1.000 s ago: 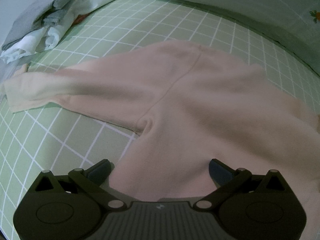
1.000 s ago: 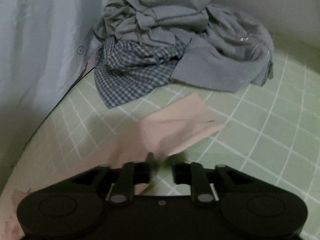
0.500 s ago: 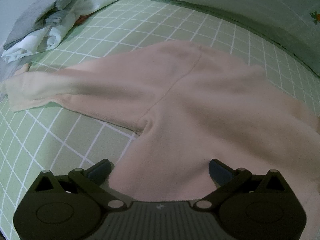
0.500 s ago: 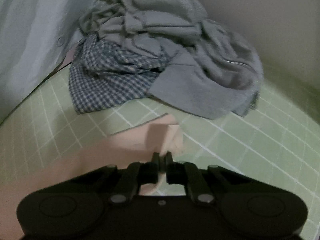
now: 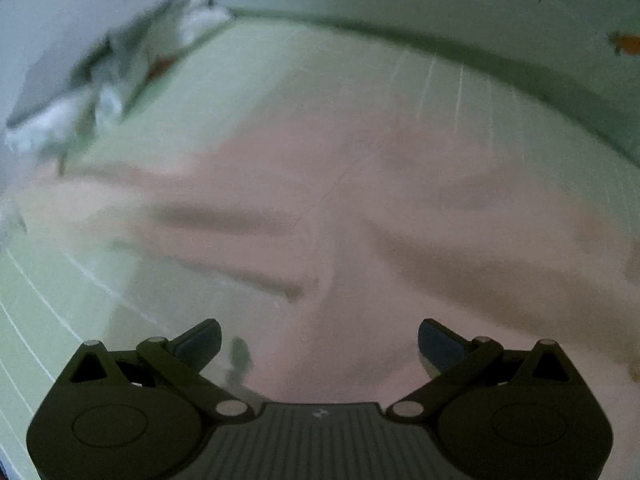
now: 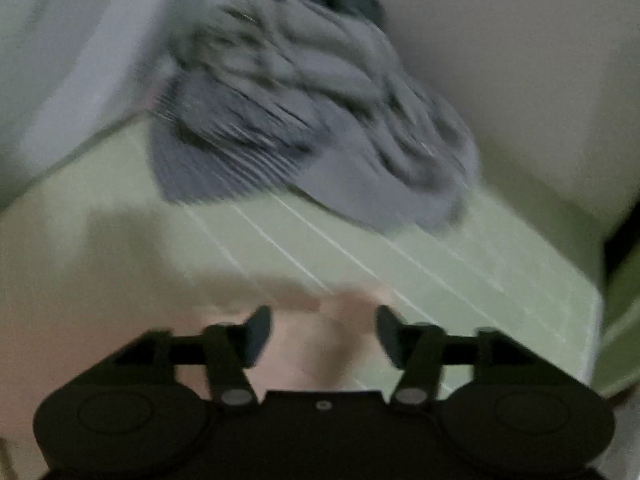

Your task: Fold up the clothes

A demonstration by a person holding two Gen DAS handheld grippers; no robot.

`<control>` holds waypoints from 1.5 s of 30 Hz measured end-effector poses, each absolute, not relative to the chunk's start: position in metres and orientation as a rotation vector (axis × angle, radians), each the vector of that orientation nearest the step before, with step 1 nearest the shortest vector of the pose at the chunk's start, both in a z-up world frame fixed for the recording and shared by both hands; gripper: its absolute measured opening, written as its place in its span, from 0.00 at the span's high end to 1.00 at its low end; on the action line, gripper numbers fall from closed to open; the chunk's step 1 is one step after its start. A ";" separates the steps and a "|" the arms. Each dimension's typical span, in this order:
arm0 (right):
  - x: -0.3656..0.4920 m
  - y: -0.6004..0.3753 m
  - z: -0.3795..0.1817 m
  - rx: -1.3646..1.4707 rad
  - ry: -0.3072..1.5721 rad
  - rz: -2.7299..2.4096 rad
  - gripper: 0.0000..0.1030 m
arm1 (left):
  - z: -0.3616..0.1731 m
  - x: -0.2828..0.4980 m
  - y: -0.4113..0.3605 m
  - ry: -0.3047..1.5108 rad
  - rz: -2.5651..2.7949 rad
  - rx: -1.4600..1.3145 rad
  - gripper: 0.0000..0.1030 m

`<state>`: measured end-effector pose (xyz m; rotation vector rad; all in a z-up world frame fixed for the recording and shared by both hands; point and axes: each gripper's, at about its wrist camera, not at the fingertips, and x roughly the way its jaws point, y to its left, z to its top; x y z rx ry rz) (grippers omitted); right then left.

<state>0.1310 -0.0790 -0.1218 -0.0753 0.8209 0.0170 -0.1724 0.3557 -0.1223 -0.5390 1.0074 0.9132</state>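
Note:
A pale pink long-sleeved top (image 5: pixel 360 216) lies spread on the green gridded sheet (image 5: pixel 248 92), blurred by motion. My left gripper (image 5: pixel 318 340) is open, its jaws wide apart just above the top's near hem. In the right wrist view my right gripper (image 6: pixel 322 334) is open, with the pink sleeve end (image 6: pixel 312 344) lying loose between and below its jaws, not gripped.
A heap of grey and checked clothes (image 6: pixel 312 120) lies at the bed's far edge against the wall. A white and grey pile (image 5: pixel 100 80) sits at the far left in the left wrist view. The sheet's right edge (image 6: pixel 592 304) drops off.
My right gripper was shut on the pink sleeve end and has opened, letting it go. Both cameras are moving, so both views are blurred. The left gripper stays open.

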 end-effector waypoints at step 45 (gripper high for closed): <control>0.122 0.175 -0.128 -0.100 0.795 0.710 0.37 | -0.112 -0.127 0.462 0.764 0.878 -0.535 0.26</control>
